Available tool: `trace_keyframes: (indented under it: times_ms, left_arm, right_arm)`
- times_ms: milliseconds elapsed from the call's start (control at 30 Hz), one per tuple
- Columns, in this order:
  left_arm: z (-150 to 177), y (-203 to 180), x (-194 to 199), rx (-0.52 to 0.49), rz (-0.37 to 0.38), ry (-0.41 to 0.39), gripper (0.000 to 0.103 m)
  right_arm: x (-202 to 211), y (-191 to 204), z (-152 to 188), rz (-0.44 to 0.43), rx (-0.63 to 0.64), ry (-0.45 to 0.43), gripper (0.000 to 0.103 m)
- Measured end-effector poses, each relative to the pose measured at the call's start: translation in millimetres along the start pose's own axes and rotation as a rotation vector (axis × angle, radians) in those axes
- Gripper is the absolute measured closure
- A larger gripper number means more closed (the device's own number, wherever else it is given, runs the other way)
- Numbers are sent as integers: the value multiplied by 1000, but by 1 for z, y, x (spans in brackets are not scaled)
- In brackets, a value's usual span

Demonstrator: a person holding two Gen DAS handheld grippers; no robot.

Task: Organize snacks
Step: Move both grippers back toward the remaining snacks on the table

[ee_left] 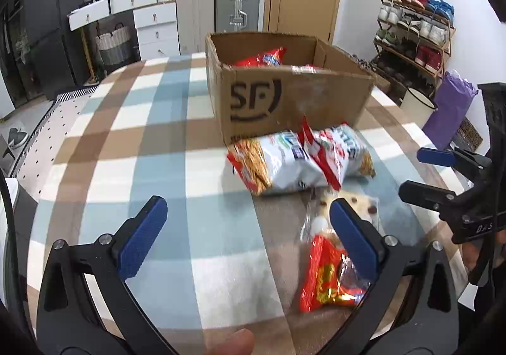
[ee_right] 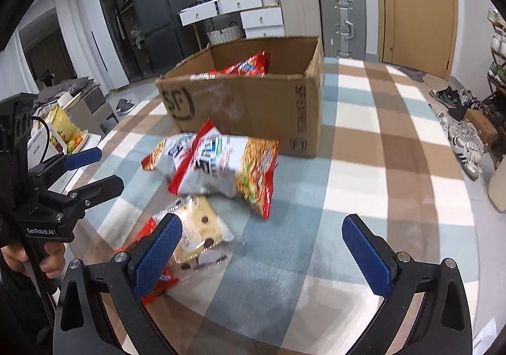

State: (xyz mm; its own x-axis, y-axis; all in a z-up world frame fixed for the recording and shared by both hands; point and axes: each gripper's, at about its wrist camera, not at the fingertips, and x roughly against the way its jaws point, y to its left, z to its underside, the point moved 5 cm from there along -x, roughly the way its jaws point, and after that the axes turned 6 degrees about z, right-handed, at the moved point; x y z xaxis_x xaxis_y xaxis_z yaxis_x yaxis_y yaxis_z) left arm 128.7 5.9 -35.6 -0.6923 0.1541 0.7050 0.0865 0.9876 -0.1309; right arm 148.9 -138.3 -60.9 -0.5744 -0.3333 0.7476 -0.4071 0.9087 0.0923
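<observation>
An open cardboard box (ee_left: 294, 98) marked SF stands on the checked table, with a red snack bag (ee_left: 261, 59) inside it. In front of it two white-and-red noodle packets (ee_left: 281, 165) overlap. Nearer lie a clear bread packet (ee_left: 360, 204) and a red packet (ee_left: 321, 276), partly behind my left gripper's right finger. My left gripper (ee_left: 249, 238) is open and holds nothing. In the right wrist view my right gripper (ee_right: 262, 253) is open over the cloth, right of the bread packet (ee_right: 199, 228). The noodle packets (ee_right: 227, 165) lie before the box (ee_right: 253, 105).
The table's checked cloth (ee_left: 126, 165) runs bare to the left. A shoe rack (ee_left: 414, 35), a purple bag (ee_left: 449, 108) and a white bin (ee_left: 417, 102) stand off the right edge. Suitcases (ee_left: 237, 3) and drawers (ee_left: 151, 22) line the far wall. Shoes (ee_right: 465, 140) lie on the floor.
</observation>
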Motion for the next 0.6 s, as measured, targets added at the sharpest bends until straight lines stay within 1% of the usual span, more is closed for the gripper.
trace_keyframes:
  times_ms: [100, 167, 267, 300, 467, 600]
  left_arm:
    - [8, -4, -4, 5, 8, 19, 1]
    - [12, -9, -6, -6, 19, 29, 1]
    - [19, -19, -10, -41, 33, 46, 1]
    - [22, -23, -13, -54, 38, 63, 1]
    - [29, -33, -18, -99, 28, 88, 1]
    - [34, -30, -17, -85, 34, 100, 1]
  right_arm:
    - [-10, 4, 6, -15, 19, 41, 0]
    - [-13, 6, 9, -20, 36, 51, 0]
    - [-18, 11, 15, -32, 66, 75, 0]
    - [-21, 13, 16, -34, 78, 84, 0]
    - [-28, 24, 24, -41, 136, 114, 0]
    - [-30, 34, 30, -53, 176, 127, 0]
